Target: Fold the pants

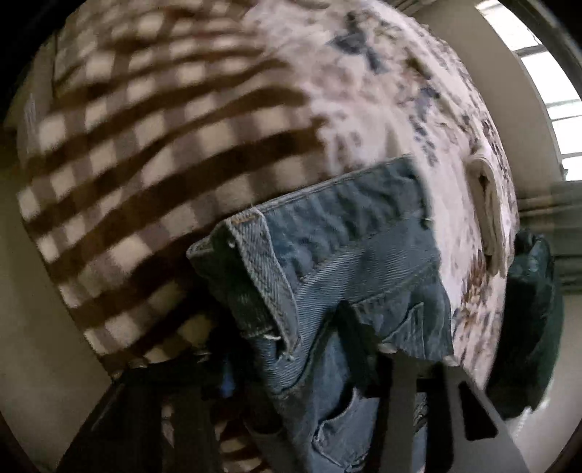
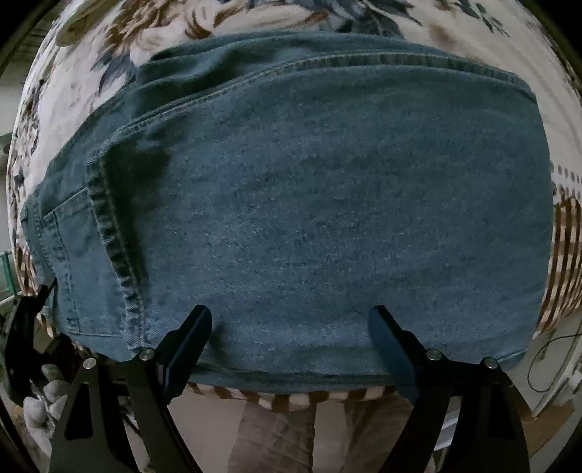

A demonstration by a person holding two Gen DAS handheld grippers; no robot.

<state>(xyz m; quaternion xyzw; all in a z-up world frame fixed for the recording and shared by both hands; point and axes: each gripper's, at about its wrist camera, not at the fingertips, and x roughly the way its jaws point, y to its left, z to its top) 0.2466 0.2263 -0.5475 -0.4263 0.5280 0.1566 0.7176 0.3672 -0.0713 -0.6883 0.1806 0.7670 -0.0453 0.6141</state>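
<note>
Denim jeans (image 1: 327, 254) fill the left wrist view, bunched in the left tongs (image 1: 316, 345) over the checked blanket (image 1: 145, 127) on the bed; right wrist view: jeans (image 2: 327, 200) folded flat on the floral sheet (image 2: 145, 29), right tongs (image 2: 291, 324) spread wide at the near edge, gripping nothing.

Left view's pretty motion-smeared, especially the brown checked blanket (image 1: 145, 152); the bright blown-out window (image 1: 545, 83) backlights it. Right view's sharp but dim, heavy fisheye bending at edges.

Pants (image 2: 327, 218): blue denim, matt, coarse twill weave, raised stitched seams. Bed cover (image 1: 163, 138): soft cloth, brown-and-cream check, beside floral printed cloth (image 1: 382, 83). Right gripper (image 2: 291, 349): matt black plastic fingers (image 2: 189, 345), shiny metal pins.
</note>
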